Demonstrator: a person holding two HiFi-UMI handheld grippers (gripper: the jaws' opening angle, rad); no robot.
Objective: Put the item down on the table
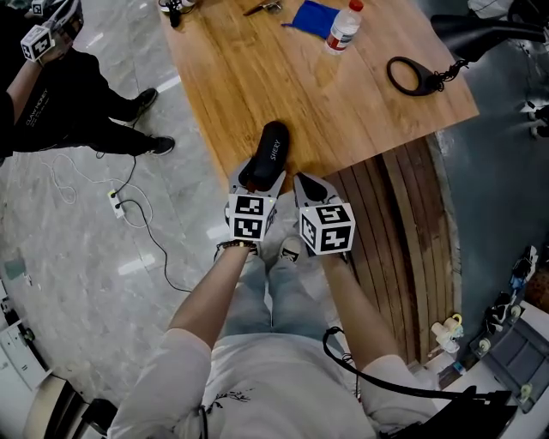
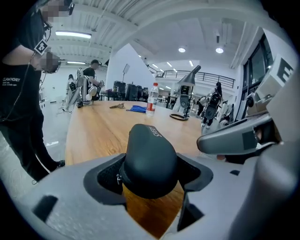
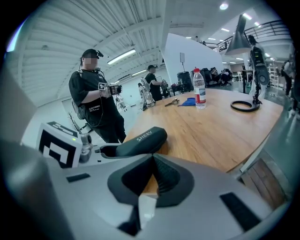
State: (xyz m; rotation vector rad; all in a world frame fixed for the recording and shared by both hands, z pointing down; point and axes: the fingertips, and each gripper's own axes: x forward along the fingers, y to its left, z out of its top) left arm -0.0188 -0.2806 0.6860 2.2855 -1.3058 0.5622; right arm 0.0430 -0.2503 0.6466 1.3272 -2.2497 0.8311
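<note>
Well off to the left of the left gripper [image 1: 257,182], a person in black [image 1: 60,99] stands on the pale floor [image 1: 77,257]. A white cable [image 1: 129,206] trails across the floor between that person and the gripper. The left gripper is held at the near edge of the wooden table [image 1: 360,111]. Its jaws are clamped on the near end of the black case [image 1: 268,153], with one pad against each side. In the left gripper view the case fills the gap between the pads and runs straight ahead from them, out over the wood. Whether its underside touches the tabletop cannot be told. Just to the right, close alongside, is the right gripper [image 1: 310,184]. Its jaws are pressed together with nothing between them; the right gripper view shows the two dark pads meeting in a single line. From this gripper the case lies to the left and a little ahead, with the lettered top facing up. Well ahead of the right gripper, near the table's far side, lies a blue cloth [image 1: 313,17]. A clear bottle [image 1: 343,27] with a red cap stands upright just to the right of the cloth. Further right and somewhat nearer, a black loop [image 1: 410,75] lies flat near the table's right edge.
</note>
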